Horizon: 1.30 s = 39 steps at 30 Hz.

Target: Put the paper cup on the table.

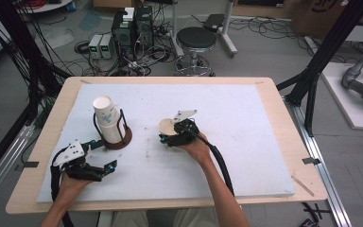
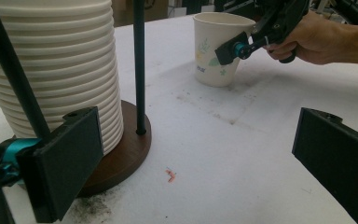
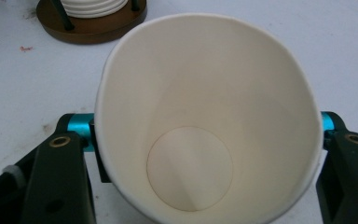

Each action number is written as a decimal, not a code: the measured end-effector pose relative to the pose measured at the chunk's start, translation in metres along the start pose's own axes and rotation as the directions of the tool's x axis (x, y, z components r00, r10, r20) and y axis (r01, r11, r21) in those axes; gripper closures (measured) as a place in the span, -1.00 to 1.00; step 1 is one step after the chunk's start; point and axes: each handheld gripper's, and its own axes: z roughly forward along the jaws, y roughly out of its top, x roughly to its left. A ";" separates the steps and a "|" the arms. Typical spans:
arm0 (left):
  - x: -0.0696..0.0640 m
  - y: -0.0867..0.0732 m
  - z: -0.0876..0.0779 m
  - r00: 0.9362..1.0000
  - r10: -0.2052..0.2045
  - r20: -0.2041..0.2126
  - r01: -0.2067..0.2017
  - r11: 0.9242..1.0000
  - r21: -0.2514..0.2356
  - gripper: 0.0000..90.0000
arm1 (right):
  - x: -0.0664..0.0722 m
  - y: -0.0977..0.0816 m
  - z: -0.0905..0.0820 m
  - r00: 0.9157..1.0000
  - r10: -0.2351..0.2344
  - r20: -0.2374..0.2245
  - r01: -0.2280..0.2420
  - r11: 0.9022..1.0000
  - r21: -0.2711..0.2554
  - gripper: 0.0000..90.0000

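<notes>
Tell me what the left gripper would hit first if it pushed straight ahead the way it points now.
Probably nothing soon: between the open left gripper jaws lies bare white table cover. The cup holder sits just left; the paper cup stands farther off.

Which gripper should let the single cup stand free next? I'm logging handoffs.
Right: the right gripper already clasps the paper cup, which stands on the table. The left gripper, open, sits by the cup stack.

matt paper cup [image 3: 205, 140], dark wooden base [image 2: 126, 154]

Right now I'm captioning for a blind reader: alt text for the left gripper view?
The left tongs stand open over a white table, beside a stack of paper cups in a wooden-based holder. Beyond, the right tongs grip a single paper cup standing upright.
</notes>
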 end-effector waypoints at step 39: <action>0.001 0.000 -0.001 1.000 -0.010 -0.009 0.010 1.000 -0.010 -0.96 | 0.004 -0.025 -0.033 1.000 0.027 0.007 -0.027 0.999 -0.026 -0.68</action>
